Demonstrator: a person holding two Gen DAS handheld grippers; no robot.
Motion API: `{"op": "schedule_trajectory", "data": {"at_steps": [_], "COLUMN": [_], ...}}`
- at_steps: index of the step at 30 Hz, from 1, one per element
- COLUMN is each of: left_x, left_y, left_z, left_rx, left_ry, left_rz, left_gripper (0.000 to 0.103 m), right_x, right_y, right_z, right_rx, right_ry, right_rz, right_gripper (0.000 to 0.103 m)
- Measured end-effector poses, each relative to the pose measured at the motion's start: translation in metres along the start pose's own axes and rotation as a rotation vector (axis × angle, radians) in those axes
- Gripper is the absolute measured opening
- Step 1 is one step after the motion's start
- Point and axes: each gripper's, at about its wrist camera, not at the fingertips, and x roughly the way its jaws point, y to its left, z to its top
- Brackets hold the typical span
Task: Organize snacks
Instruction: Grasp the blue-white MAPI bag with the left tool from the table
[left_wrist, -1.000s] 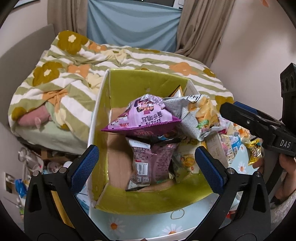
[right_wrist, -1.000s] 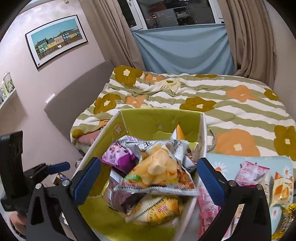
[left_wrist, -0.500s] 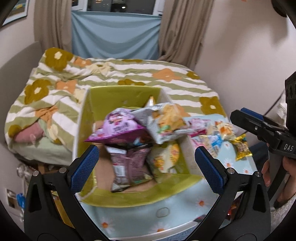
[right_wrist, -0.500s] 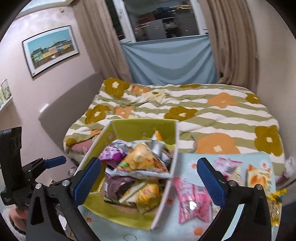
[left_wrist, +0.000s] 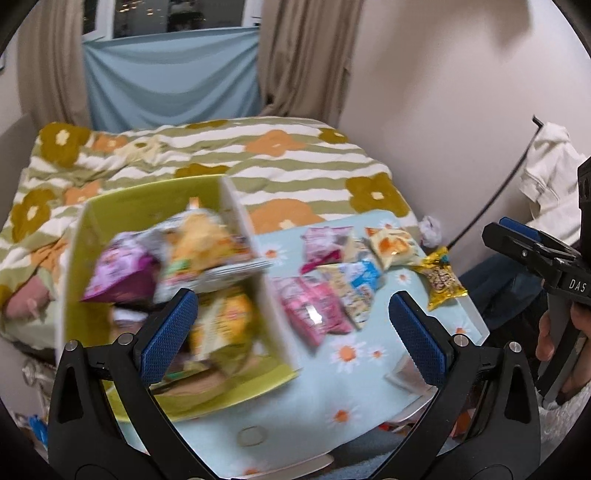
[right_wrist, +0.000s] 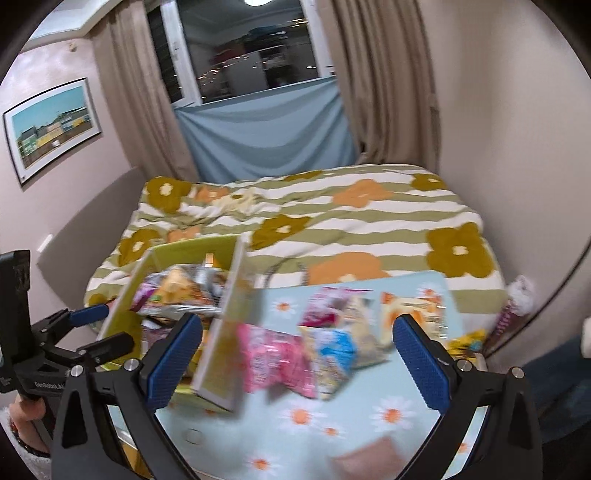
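Both tools are empty. The left hand-held gripper (left_wrist: 293, 325) has its blue pads spread wide over the near edge of the green cardboard box (left_wrist: 147, 199), and the right hand-held gripper (right_wrist: 297, 354) is equally wide, hanging above the loose packets.

The box sits at the left of the worktop (left_wrist: 354, 373), which is covered in a pale blue daisy-print cloth. It is already heaped with snack bags: a purple bag (left_wrist: 122, 273) on its left side and a yellow-and-silver chip bag (left_wrist: 207, 251) riding on top and lapping over the right wall.

Still to be sorted, to the right of the box, are a pink packet (left_wrist: 314, 310) just beside the box wall, a blue-and-white packet (left_wrist: 360, 284) touching it, a pink-and-white bag (left_wrist: 325, 245) and an orange-and-white bag (left_wrist: 393, 243) farther back, and a gold-wrapped snack (left_wrist: 441, 282) at the far right edge. Both views are motion-blurred, so print on the packets cannot be read.

The step in hand looks like the reach for the next loose packet, with most of the job done. The pink packet seems the likeliest choice for the right tool: come down over it, close on a crimped edge, not the puffed middle, lift, and carry it left over the box wall. The heap is high, so a dropped packet could slide off.
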Motion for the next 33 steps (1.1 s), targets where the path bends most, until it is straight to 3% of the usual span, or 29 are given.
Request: {"op": "schedule_trajectory", "data": {"at_steps": [4, 8, 15, 21, 25, 30, 33], "left_x": [0.033, 0.071, 0.139, 0.197, 0.231, 0.261, 0.273], "left_y": [-0.041, -0.086, -0.129, -0.145, -0.151, -0.154, -0.152], "left_z": [0.006, 0.013, 0.017, 0.007, 0.0, -0.009, -0.013], "left_rx": [0.023, 0.116, 0.251, 0.383, 0.471, 0.539, 0.548], "left_ry": [0.041, 0.089, 0.204, 0.296, 0.349, 0.391, 0.417], "left_rz": [-0.042, -0.02, 0.024, 0.072, 0.093, 0.139, 0.15], "left_gripper": [0.103, 0.103, 0.103, 0.103, 0.094, 0.094, 0.085], "right_x": [-0.004, -0.001, 0.016, 0.046, 0.063, 0.081, 0.093], "right_y": [-0.042, -0.087, -0.137, -0.162, -0.168, -0.171, -0.171], "right_z": [-0.007, -0.017, -0.039, -0.062, -0.073, -0.084, -0.087], "right_rx": [0.037, 0.061, 0.063, 0.091, 0.106, 0.111, 0.112], "right_ry": [0.025, 0.067, 0.129, 0.178, 0.185, 0.199, 0.213], "right_rz": [-0.053, -0.112, -0.196, -0.235, -0.257, -0.26, -0.255], "right_gripper": [0.103, 0.103, 0.103, 0.103, 0.103, 0.103, 0.102]}}
